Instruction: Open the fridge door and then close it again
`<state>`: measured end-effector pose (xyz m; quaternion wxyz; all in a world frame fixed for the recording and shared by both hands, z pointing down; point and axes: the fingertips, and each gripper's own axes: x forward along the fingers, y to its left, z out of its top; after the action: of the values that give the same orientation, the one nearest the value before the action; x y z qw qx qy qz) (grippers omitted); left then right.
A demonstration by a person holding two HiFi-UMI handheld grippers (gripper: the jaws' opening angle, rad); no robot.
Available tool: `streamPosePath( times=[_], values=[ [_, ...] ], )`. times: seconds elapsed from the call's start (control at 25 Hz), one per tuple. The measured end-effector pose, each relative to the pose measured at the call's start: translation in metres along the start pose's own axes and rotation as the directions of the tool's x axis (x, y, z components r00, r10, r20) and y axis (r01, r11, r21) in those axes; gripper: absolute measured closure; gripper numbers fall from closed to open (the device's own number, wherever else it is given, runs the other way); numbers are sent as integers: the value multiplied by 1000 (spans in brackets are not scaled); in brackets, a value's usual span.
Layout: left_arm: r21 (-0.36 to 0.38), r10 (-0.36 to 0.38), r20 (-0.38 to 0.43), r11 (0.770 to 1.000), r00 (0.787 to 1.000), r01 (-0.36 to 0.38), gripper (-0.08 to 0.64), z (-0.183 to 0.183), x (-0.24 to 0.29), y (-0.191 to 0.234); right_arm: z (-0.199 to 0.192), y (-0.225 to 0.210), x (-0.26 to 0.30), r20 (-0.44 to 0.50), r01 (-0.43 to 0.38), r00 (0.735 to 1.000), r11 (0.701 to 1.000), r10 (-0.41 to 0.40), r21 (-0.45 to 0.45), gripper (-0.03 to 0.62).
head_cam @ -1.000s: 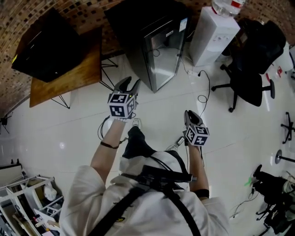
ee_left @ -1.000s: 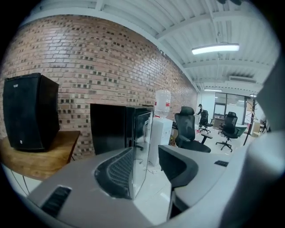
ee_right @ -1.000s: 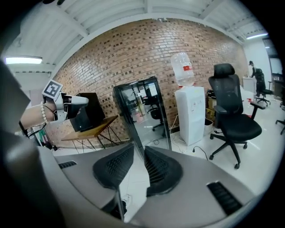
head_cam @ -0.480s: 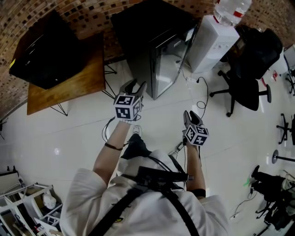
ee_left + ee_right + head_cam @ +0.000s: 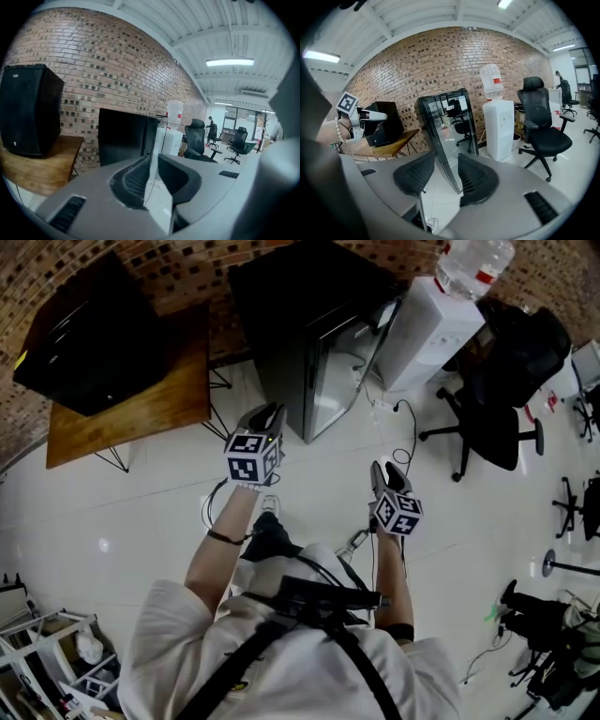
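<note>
Facing the fridge door [image 5: 330,371] at upper middle, the left gripper [image 5: 265,415], empty jaws just narrowed, may fail to fit its edge; the right gripper [image 5: 383,472], also empty, just widened its jaws.

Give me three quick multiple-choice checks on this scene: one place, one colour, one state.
1. What stands right of the fridge in the head view? A a water dispenser B a sofa C a stove
2. The office chair is: A red B black C white
3. The right gripper is: A shut on a handle B shut on a cable C open, empty
Key: A, it stands white beside the fridge; B, seat and back are black; C, its jaws, just opened further, stand apart with nothing between.
</note>
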<state>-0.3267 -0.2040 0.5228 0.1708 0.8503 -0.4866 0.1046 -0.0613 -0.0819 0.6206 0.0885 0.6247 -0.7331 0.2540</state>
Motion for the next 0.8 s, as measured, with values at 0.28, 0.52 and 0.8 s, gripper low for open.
streamPosePath(
  times=[0.28, 0.52, 0.8],
  values=[
    [6, -6, 29, 1000, 1000, 6, 560, 19, 1, -4, -10, 7, -4, 1, -29, 1000, 999, 29, 44, 586],
    [23, -15, 33, 1000, 999, 14, 560, 25, 6, -11, -8, 4, -7, 6, -21, 1000, 998, 21, 58, 586],
    [18, -15, 27, 1000, 1000, 15, 560, 23, 10, -13, -9, -3, -7, 0, -20, 1000, 997, 20, 68, 586]
  ],
)
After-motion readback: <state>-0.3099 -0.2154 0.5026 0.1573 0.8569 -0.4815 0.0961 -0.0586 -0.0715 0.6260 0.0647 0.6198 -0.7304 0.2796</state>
